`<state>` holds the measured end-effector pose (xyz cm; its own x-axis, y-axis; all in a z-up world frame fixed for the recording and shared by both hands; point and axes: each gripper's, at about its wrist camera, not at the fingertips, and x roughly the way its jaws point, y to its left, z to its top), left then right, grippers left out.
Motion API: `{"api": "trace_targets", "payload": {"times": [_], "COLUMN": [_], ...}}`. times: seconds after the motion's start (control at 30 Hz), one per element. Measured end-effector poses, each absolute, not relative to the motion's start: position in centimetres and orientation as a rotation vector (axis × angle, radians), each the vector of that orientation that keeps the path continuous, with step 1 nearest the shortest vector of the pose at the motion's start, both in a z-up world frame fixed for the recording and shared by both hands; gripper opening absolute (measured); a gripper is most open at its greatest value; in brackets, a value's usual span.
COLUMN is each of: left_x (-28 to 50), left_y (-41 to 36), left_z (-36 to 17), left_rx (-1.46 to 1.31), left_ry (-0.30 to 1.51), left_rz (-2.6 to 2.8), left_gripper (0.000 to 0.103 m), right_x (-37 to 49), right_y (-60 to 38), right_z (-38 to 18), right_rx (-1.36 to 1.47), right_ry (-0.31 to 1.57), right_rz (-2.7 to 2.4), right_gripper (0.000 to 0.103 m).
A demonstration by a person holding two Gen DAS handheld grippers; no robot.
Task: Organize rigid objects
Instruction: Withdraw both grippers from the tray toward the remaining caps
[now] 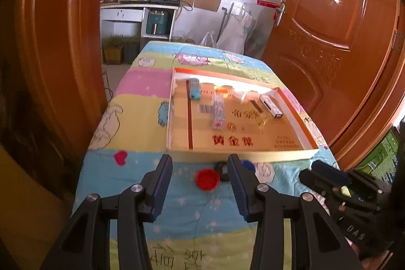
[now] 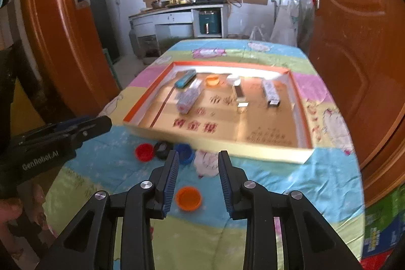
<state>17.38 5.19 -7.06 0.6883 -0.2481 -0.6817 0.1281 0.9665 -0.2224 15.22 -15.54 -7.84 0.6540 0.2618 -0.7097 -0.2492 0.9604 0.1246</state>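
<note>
Hovering low, the right gripper [image 2: 198,179] stands part-open and empty over the orange cap [image 2: 188,198] at bottom centre; the left gripper [image 1: 200,184] gapes wide, empty, framing the red cap [image 1: 207,179] (tray [image 2: 253,147] behind). Straddle squarely before squeezing.

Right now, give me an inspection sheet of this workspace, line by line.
Surface: table under a patterned quilt.
Job's things: shallow cardboard tray holding small boxes and an orange lid; loose red cap, black cap, blue cap and orange cap on the quilt before it.
Clutter: nothing seen.
Grippers: left gripper open, empty, over the red cap; right gripper open, empty, orange cap below it.
Cables: cords hanging on the far wall.
Surroundings: orange doors, kitchen counter.
</note>
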Motion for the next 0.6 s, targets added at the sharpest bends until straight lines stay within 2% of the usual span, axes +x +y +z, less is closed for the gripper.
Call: {"api": "trace_targets", "payload": {"times": [0.37, 0.6], "left_x": [16.3, 16.3], "left_y": [6.3, 6.3], "left_z": [-9.7, -10.7], "left_rx": [-0.180, -0.171], "left_ry": [0.828, 0.846], "left_rz": [-0.215, -0.229], "left_gripper": [0.045, 0.045], "right_x": [13.9, 14.5], "right_y": [-13.9, -13.0], "right_z": [-12.9, -14.3], "right_rx": [-0.015, -0.044], "right_ry": [0.856, 0.865], "right_rz": [0.313, 0.327], "right_gripper": [0.045, 0.045]}}
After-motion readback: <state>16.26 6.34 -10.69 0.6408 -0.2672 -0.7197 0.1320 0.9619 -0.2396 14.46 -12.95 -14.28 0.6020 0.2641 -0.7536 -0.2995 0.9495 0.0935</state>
